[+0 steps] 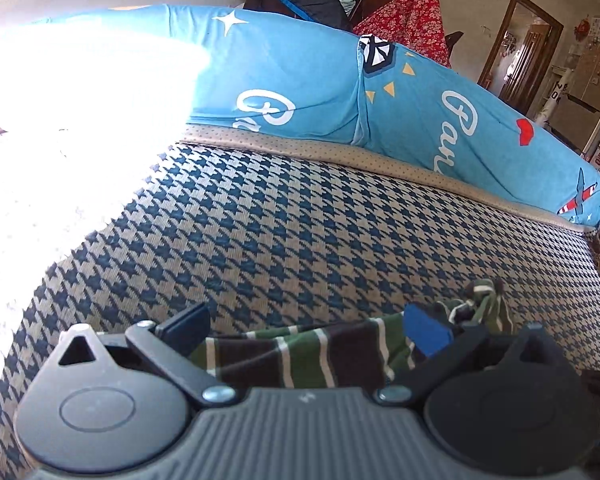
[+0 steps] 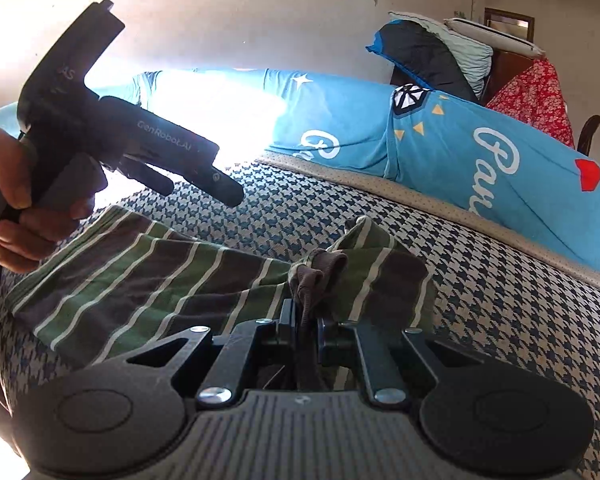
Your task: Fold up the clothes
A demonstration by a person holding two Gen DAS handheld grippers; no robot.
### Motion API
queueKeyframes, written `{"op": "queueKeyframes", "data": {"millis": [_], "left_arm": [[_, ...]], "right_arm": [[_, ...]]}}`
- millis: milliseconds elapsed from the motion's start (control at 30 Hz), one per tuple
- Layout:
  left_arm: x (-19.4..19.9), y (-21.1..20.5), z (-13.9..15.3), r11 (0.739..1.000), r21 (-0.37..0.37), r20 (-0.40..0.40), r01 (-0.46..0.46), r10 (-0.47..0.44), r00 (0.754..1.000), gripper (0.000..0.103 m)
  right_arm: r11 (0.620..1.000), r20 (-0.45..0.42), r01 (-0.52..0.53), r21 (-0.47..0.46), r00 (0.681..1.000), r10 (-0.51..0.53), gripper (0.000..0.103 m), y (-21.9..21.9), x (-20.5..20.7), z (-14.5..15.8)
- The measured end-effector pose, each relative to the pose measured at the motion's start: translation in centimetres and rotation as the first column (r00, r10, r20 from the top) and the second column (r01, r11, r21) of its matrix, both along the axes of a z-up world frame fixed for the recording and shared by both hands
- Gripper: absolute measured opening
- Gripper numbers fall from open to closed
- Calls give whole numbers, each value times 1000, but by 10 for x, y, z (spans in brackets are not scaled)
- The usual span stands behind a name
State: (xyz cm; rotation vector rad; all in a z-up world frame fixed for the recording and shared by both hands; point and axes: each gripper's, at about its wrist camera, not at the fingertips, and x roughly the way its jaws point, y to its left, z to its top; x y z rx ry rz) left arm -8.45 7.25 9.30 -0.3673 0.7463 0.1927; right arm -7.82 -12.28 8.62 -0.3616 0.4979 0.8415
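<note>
A: Where is the garment, and what are the claws doing?

B: A green, brown and white striped knit garment [image 2: 148,280] lies crumpled on a blue-and-cream houndstooth woven sofa seat [image 1: 300,220]. The right gripper [image 2: 308,326] has its black jaws pressed nearly together, pinching a bunched brown fold of that garment. The left gripper [image 1: 304,330] stands spread wide, one black finger and one blue-padded finger apart, with the striped cloth lying under the gap; neither pad presses on it.

A: What is hard to see?

B: From the right wrist view, a hand [image 2: 16,204] grips the left gripper's dark handle, but its fingertips are hidden behind its body. Strong sunlight washes out the seat's left side. A bright blue printed cushion cover [image 1: 300,76] runs along the back, its white lettering cut off.
</note>
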Motion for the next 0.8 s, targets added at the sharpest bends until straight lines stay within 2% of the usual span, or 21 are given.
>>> {"op": "queueKeyframes", "data": {"millis": [133, 267, 300, 400, 467, 567, 700, 800], "left_arm": [[4, -2, 1, 1000, -19, 13, 16, -16, 1000, 103], [7, -1, 3, 998, -57, 27, 27, -26, 999, 103], [7, 0, 3, 998, -65, 28, 24, -23, 999, 103], [7, 2, 5, 996, -85, 35, 22, -20, 999, 103], [8, 4, 5, 996, -93, 36, 17, -14, 999, 103], [9, 6, 5, 995, -101, 30, 5, -2, 1000, 103], [9, 11, 5, 997, -72, 16, -23, 24, 1000, 103], [8, 16, 4, 998, -55, -8, -35, 35, 999, 103]], "right_arm": [[999, -40, -28, -46, 999, 27, 20, 16, 3, -16], [996, -82, -79, -50, 994, 75, 44, 22, 2, -22], [995, -93, -91, -43, 992, 86, 46, 22, 2, -22], [993, -129, -115, -4, 985, 114, 47, 17, 6, -17], [994, -152, -96, 56, 983, 104, 47, 12, 12, -13], [991, -139, -35, 132, 989, 54, 46, 7, 22, -7], [985, -122, 86, 148, 990, -68, 46, 6, 42, -3], [982, -140, 151, 113, 981, -135, 40, 10, 52, -9]]}}
